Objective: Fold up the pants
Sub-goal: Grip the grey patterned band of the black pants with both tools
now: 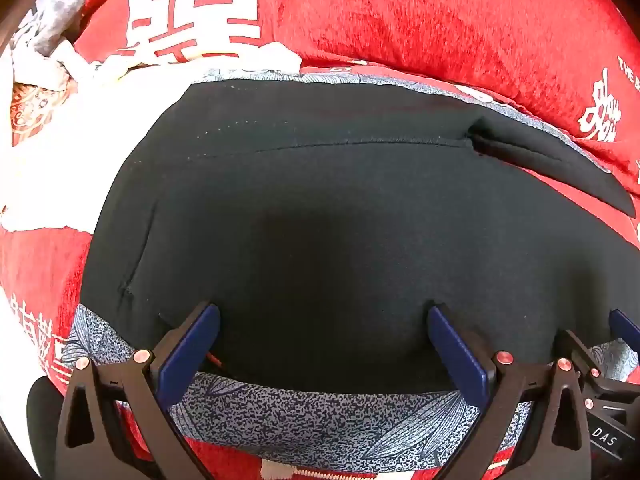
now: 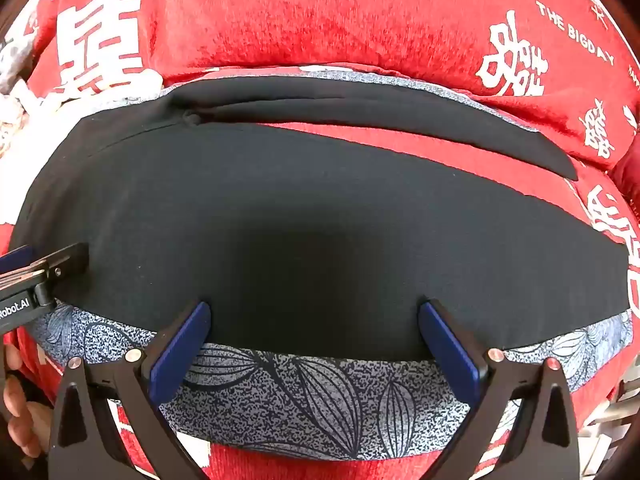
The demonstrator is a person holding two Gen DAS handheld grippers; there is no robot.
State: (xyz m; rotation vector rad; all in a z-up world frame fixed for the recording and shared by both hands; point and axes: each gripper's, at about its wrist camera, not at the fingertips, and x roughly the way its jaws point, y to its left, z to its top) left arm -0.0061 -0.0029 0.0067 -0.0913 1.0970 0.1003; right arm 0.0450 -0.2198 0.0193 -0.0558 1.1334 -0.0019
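Black pants [image 1: 320, 200] lie spread flat on a blue-grey leaf-patterned cloth [image 1: 320, 420] over a red blanket. One leg [image 1: 560, 160] angles away at the far right; it also shows in the right wrist view [image 2: 400, 116], beyond the main body of the pants [image 2: 320, 220]. My left gripper [image 1: 324, 320] is open, its fingertips over the pants' near edge, holding nothing. My right gripper [image 2: 314, 316] is open over the same near edge, further right. The right gripper shows in the left wrist view [image 1: 600, 360]; the left gripper shows in the right wrist view [image 2: 44, 268].
A red blanket with white characters [image 2: 320, 20] covers the bed and bunches up behind the pants. Rumpled white and grey fabric [image 1: 48, 52] lies at the far left. The patterned cloth [image 2: 320, 400] borders the pants' near side. A hand [image 2: 20, 412] is at lower left.
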